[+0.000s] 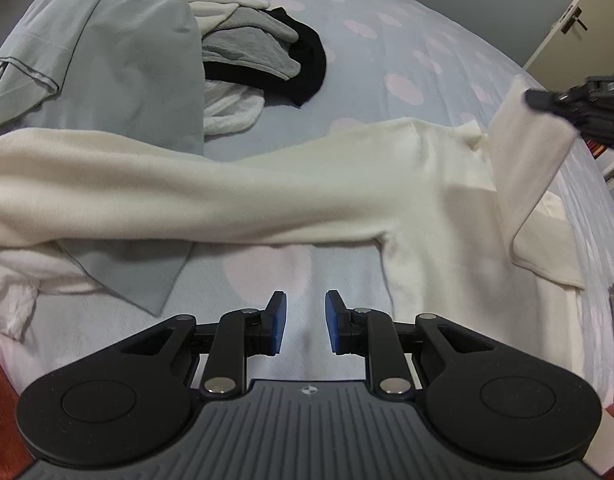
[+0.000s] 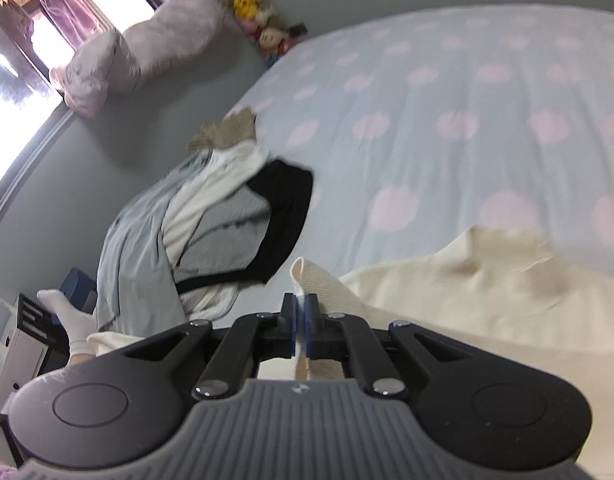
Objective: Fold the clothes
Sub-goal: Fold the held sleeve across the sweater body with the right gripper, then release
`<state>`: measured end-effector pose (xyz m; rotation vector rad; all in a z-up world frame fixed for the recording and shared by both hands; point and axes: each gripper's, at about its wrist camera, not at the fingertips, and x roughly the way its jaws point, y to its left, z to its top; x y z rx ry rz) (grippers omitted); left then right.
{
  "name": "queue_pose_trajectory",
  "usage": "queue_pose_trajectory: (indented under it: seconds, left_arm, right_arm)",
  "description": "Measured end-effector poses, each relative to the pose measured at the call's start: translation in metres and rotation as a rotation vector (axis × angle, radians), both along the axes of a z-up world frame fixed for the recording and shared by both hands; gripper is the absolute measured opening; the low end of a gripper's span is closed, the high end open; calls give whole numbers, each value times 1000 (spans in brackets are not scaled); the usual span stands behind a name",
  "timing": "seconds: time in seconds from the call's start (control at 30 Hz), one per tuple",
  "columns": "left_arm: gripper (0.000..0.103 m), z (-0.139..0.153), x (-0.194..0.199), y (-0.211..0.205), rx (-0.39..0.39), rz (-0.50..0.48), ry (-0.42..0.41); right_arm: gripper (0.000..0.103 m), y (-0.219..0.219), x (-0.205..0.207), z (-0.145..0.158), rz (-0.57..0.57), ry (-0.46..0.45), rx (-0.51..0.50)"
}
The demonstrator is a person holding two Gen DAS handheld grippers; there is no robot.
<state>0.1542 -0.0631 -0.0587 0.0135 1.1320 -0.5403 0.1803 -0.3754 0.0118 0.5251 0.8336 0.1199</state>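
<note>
1. Two grippers over a bed (image 1: 387,52) with a blue sheet and pink dots.
2. Left gripper (image 1: 305,322): jaws a little apart, nothing between the blue pads (image 1: 279,322), only sheet below them. Hangs over the bare sheet just below the left sleeve.
3. Right gripper (image 2: 301,312): jaws closed on a fold of the cream sweater (image 2: 487,300); cloth passes between the pads and stands up beyond the fingertips. Seen in the left view at the right edge (image 1: 547,100), holding the end of the right sleeve (image 1: 527,160) lifted off the bed.
4. Sweater (image 1: 427,200) spread flat on the sheet, body at right, left sleeve (image 1: 147,200) stretched across to the left edge.
5. Left sleeve lies over a grey-blue garment (image 1: 119,80).
6. Beyond it, a pile (image 1: 251,40) of white, grey and black clothes, apart from the sweater.
7. Foot in a white sock (image 2: 69,316) at the left of the right view, beside the bed.
</note>
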Motion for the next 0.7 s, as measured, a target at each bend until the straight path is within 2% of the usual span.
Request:
queue_pose_trajectory:
  seconds: [0.23, 0.33, 0.5, 0.6, 0.7]
  left_arm:
    - [18, -8, 14, 20, 15, 60, 20]
    - [23, -8, 18, 36, 17, 98, 23]
    - [24, 1, 21, 67, 27, 169, -5]
    - [29, 11, 22, 89, 35, 211, -31]
    - [29, 20, 23, 111, 57, 260, -64]
  right_arm:
    - [5, 41, 36, -51, 49, 62, 32]
    - [5, 53, 48, -68, 62, 86, 56]
    - [8, 56, 44, -73, 69, 92, 56]
    - [10, 52, 27, -67, 73, 81, 32]
    - [12, 47, 1, -64, 73, 74, 10]
